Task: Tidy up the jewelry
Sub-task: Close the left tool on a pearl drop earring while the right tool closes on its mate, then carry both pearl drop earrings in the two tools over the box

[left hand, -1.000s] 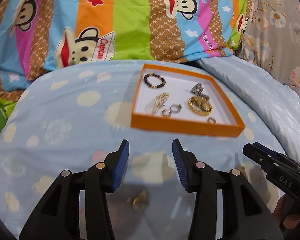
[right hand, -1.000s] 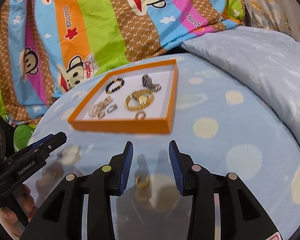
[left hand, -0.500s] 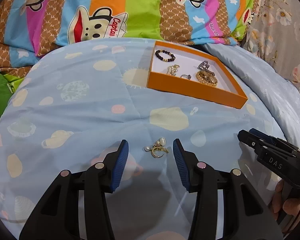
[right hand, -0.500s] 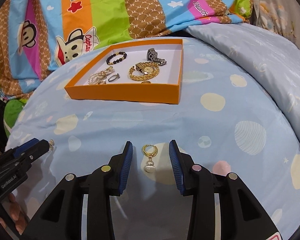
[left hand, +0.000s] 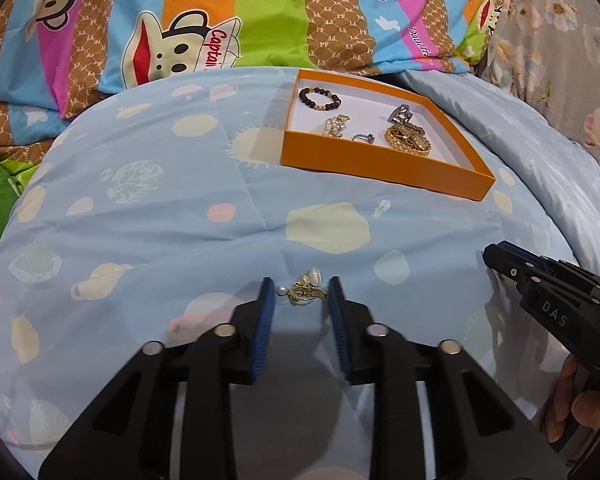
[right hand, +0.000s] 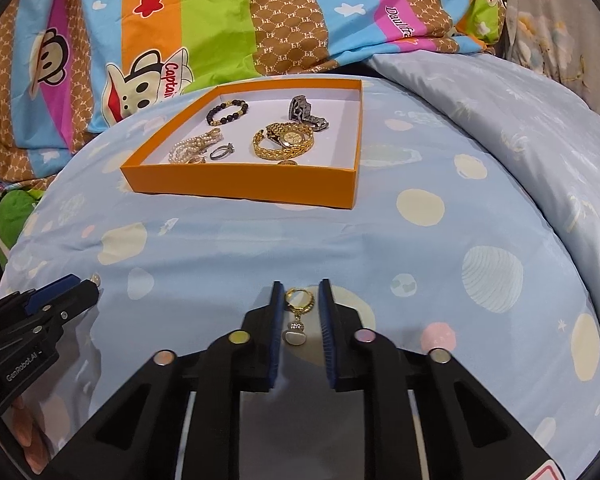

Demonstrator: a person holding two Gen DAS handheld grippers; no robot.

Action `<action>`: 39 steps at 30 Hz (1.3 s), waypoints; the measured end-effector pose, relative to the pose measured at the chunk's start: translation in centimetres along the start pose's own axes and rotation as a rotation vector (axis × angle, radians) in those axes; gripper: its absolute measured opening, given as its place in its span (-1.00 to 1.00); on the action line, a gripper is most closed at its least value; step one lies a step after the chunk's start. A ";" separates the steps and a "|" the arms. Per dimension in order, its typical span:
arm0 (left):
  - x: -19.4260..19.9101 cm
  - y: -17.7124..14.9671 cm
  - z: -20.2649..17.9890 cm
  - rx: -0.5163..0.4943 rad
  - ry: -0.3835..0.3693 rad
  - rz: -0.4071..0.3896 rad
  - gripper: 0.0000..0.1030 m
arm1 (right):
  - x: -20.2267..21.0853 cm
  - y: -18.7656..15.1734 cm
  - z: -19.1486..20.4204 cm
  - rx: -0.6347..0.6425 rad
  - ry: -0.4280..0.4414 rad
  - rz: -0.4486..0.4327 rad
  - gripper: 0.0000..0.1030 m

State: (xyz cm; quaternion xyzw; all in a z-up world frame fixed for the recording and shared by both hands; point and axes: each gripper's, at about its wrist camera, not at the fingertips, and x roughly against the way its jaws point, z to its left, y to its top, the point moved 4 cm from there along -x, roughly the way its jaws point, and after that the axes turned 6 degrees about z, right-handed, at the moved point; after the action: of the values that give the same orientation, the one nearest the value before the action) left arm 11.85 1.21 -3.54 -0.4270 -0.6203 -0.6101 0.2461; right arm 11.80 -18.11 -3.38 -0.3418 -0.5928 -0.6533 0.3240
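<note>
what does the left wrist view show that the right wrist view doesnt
Only the left wrist view: a gold brooch with pearls on the bed between the open left hand-held gripper fingers.

Only the right wrist view: a gold drop earring between the open right hand-held gripper fingers, and a small gold ring behind the tray's near wall.

Both: the orange tray with the bead bracelet, gold watch, silver ring and pearls.
</note>
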 end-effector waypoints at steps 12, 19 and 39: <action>0.7 0.1 -0.6 -0.028 -0.023 -0.032 -0.61 | 0.9 -0.1 -0.2 -0.021 0.031 -0.033 -0.73; 0.9 0.0 -0.7 -0.029 -0.022 -0.042 -0.61 | 1.5 -0.7 0.2 -0.021 0.052 -0.045 -0.73; 3.1 4.8 -3.6 -0.080 -0.041 -0.135 -0.61 | 3.6 3.3 0.7 -0.011 0.086 -0.133 -0.73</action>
State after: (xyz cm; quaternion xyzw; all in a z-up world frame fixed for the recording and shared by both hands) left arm 13.45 -2.11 2.18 -0.4062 -0.6279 -0.6405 0.1745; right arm 12.58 -17.80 1.50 -0.2752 -0.5962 -0.6906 0.3032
